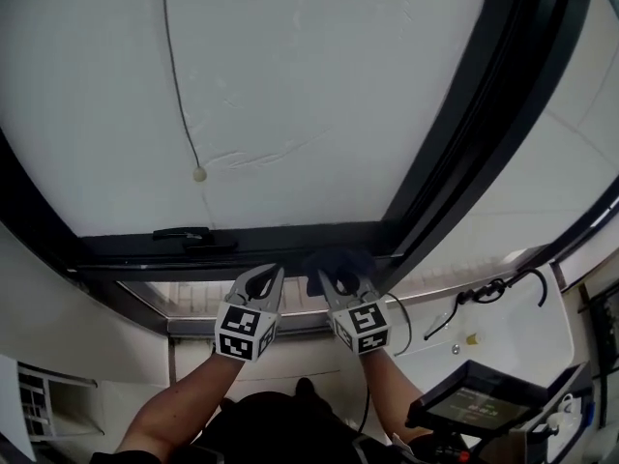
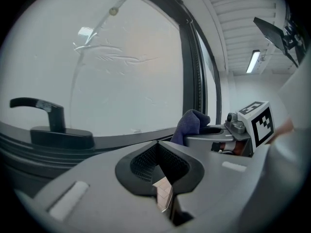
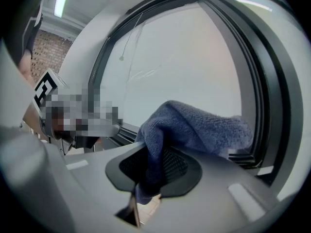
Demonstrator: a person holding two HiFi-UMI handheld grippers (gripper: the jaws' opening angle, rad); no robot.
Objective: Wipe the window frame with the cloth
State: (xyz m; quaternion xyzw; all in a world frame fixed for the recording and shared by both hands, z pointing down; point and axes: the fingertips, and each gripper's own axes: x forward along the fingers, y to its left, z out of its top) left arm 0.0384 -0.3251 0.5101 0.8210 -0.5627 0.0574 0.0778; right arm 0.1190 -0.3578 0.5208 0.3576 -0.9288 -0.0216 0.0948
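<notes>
The dark window frame [image 1: 300, 241] runs under a frosted pane, with a black handle [image 1: 184, 235] on its bottom rail. My right gripper [image 1: 338, 282] is shut on a dark blue cloth [image 1: 340, 263], which is pressed at the frame's bottom rail near the corner. From the right gripper view, the cloth [image 3: 199, 127] bunches out of my right gripper [image 3: 156, 154] towards the frame [image 3: 257, 106]. My left gripper [image 1: 265, 276] hovers just left of it, shut and empty. The left gripper view has my left gripper [image 2: 157, 145], the cloth [image 2: 191, 124], the handle [image 2: 51, 118].
A blind cord with a bead [image 1: 199, 174] hangs in front of the pane. The frame's upright [image 1: 484, 104] slants up to the right. Cables [image 1: 488, 291] lie on the white sill at right, and a screen [image 1: 479, 401] stands low right.
</notes>
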